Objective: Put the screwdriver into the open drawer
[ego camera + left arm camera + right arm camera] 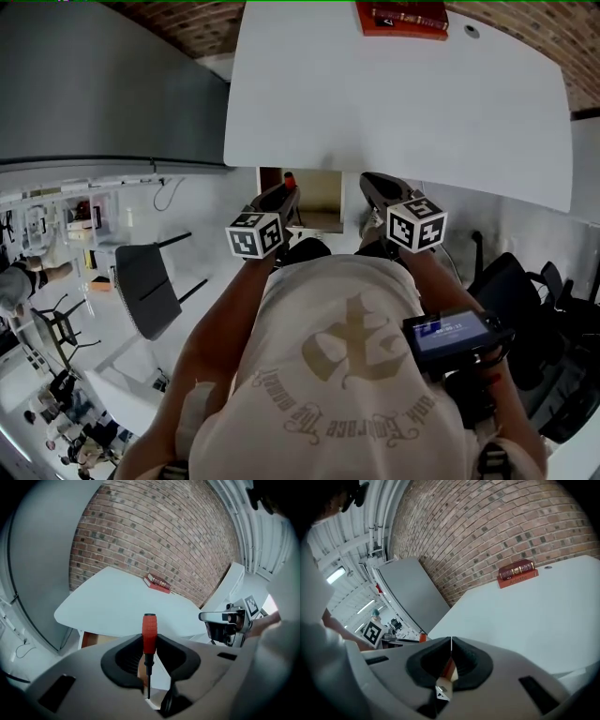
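left gripper (149,638) clamps screwdriver (149,624), right gripper (451,643) closed

One screwdriver (149,629), one open drawer (317,199), one white surface (394,103). Two sets of tongs: left tongs (149,641), right tongs (451,641). Two books (516,573) (stacked, both red).
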A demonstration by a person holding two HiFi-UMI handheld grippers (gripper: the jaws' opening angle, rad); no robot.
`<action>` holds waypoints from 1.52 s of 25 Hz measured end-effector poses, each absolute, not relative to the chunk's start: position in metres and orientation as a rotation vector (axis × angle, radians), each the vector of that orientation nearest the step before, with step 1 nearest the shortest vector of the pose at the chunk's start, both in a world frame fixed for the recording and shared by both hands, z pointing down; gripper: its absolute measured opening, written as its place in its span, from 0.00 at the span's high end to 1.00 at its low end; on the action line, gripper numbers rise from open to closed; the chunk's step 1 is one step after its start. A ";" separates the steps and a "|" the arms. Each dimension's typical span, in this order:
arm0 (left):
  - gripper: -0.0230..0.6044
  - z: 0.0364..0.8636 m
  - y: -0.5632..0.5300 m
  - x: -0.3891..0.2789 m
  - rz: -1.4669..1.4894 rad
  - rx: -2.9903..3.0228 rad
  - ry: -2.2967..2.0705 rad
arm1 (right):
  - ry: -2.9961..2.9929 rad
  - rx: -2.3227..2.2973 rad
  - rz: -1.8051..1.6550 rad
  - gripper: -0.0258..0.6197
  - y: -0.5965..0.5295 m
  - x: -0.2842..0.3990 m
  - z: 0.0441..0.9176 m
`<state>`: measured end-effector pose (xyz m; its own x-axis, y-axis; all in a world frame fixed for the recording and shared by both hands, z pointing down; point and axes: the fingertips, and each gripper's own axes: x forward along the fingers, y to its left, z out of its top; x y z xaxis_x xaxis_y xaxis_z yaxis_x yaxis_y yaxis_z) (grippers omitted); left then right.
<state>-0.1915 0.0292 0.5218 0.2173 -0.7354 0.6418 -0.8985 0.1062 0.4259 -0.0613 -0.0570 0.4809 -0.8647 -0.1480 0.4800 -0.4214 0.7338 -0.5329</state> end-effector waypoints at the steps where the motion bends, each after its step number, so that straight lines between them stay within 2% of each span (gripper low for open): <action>1: 0.80 0.522 0.035 -0.196 0.250 1.663 -1.549 | -2.525 0.444 0.915 0.92 -0.052 -0.065 0.479; 8: 0.80 0.539 0.071 -0.234 0.249 1.660 -1.527 | -2.490 0.475 0.920 0.92 -0.013 -0.095 0.488; 20: 0.80 0.590 0.117 -0.260 0.288 1.648 -1.402 | -2.447 0.632 0.910 0.92 0.037 -0.111 0.513; 38: 0.80 0.655 0.071 -0.237 0.392 1.651 -1.349 | -2.372 0.721 1.069 0.92 0.055 -0.089 0.565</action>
